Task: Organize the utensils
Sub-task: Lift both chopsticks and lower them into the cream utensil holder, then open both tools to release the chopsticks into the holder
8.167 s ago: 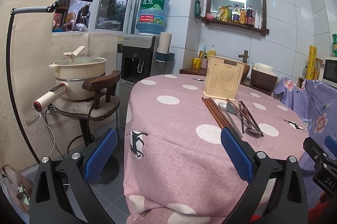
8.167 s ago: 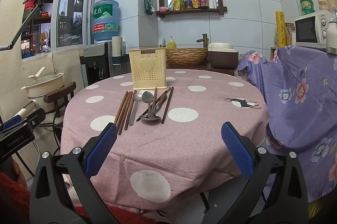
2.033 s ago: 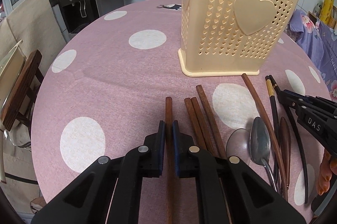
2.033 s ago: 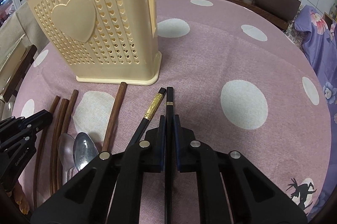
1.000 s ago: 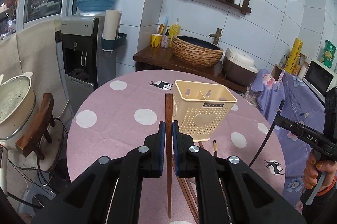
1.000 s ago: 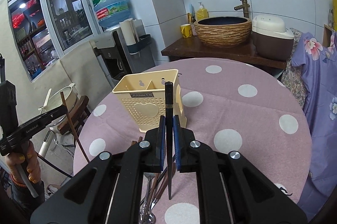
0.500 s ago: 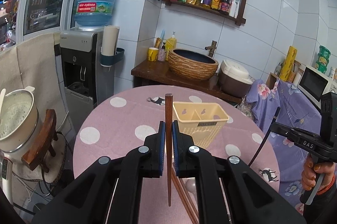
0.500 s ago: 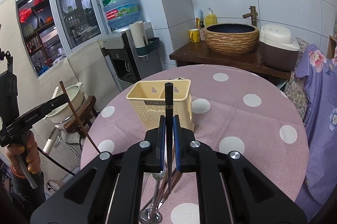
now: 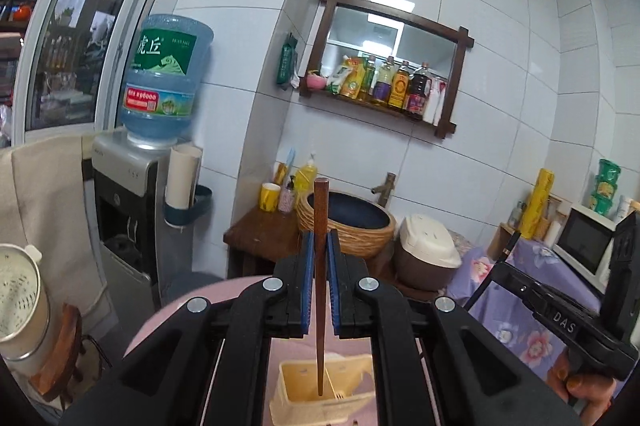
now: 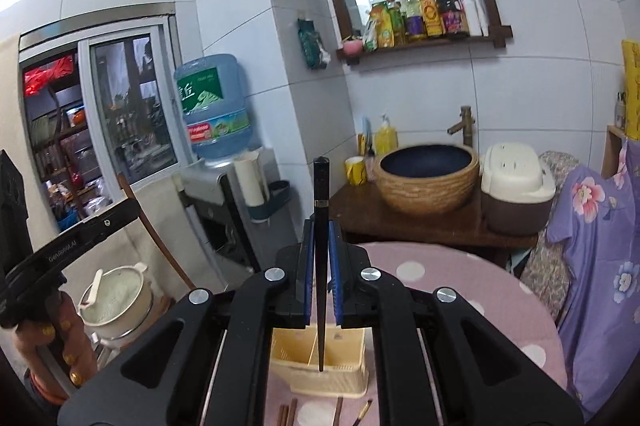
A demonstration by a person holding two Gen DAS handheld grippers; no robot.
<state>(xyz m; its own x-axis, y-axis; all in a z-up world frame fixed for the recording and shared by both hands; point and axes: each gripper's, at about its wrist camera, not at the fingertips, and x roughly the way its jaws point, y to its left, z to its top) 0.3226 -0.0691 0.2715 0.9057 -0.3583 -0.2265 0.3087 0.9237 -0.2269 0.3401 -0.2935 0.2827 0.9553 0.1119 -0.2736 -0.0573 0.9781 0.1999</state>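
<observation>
My left gripper (image 9: 319, 258) is shut on a brown wooden chopstick (image 9: 320, 278) held upright, its lower tip over the open top of the cream utensil holder (image 9: 320, 400). My right gripper (image 10: 320, 254) is shut on a black chopstick (image 10: 321, 266), also upright, tip above the same cream holder (image 10: 320, 366). Several chopsticks (image 10: 288, 414) lie on the pink dotted tablecloth (image 10: 460, 290) in front of the holder. The right gripper (image 9: 508, 258) with its black chopstick shows at the right of the left wrist view. The left gripper's body (image 10: 80, 238) shows at the left of the right wrist view.
A water dispenser (image 9: 132, 186) stands by the wall at left. A pot on a stool (image 10: 116, 302) is left of the table. A wicker basin (image 10: 428, 178) and a rice cooker (image 10: 516, 186) sit on the wooden counter behind. A purple floral cloth (image 10: 592, 246) hangs at right.
Both grippers have risen and tilted more upright with their chopsticks. The holder now sits low in each view, directly under the chopstick tips.
</observation>
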